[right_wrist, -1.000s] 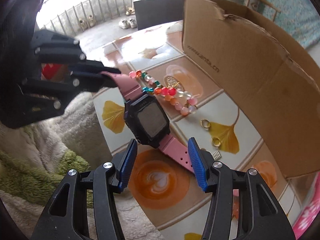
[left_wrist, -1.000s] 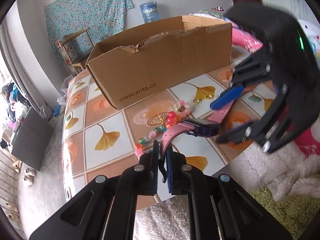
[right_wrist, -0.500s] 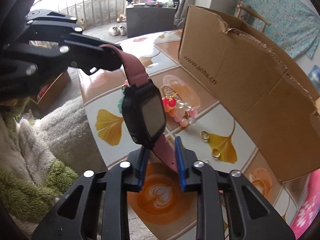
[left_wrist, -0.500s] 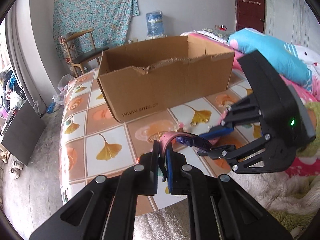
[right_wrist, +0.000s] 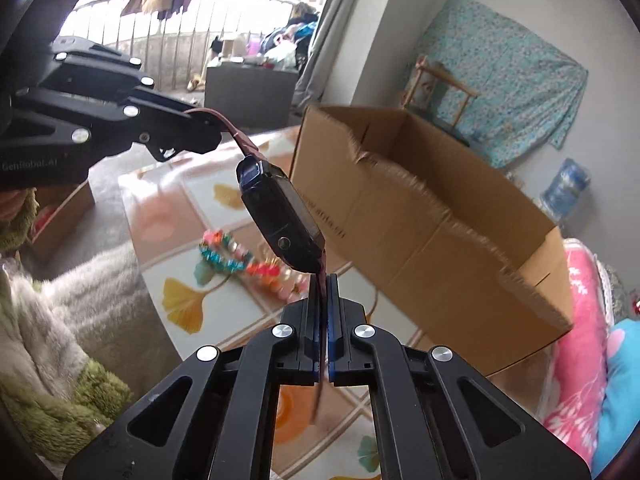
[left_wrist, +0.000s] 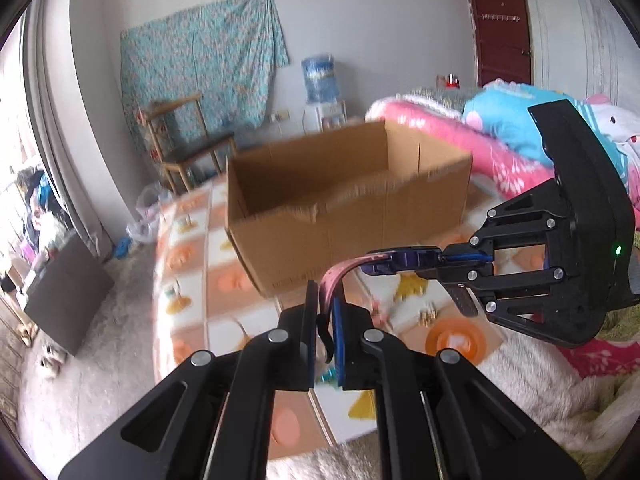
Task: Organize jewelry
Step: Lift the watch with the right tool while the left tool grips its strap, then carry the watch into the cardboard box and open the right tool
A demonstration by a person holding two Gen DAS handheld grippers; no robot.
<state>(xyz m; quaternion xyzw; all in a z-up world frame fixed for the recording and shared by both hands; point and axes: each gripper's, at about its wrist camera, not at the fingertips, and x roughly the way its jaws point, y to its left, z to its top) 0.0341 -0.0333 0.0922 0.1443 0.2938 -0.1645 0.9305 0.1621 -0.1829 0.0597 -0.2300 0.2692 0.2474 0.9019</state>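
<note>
A watch (right_wrist: pixel 280 216) with a black case and pink strap hangs in the air above the tiled table (left_wrist: pixel 188 280), stretched between both grippers. My left gripper (left_wrist: pixel 326 304) is shut on one strap end (left_wrist: pixel 334 278). My right gripper (right_wrist: pixel 323 284) is shut on the other strap end, just below the case. In the left wrist view the right gripper (left_wrist: pixel 444 260) reaches in from the right; in the right wrist view the left gripper (right_wrist: pixel 216 128) reaches in from the left. A coloured bead bracelet (right_wrist: pixel 228 256) lies on the table under the watch.
An open cardboard box (left_wrist: pixel 360 232) stands on the table just behind the watch. Small gold pieces (left_wrist: pixel 426 316) lie near the table's front. A fluffy blanket (right_wrist: pixel 60 320) borders the table edge, and pink and blue bedding (left_wrist: pixel 500 136) lies to the right.
The right gripper closed on the strap beside the watch case. Both grippers then rose, lifting the watch off the table. The box now looks lower and its inside shows.
</note>
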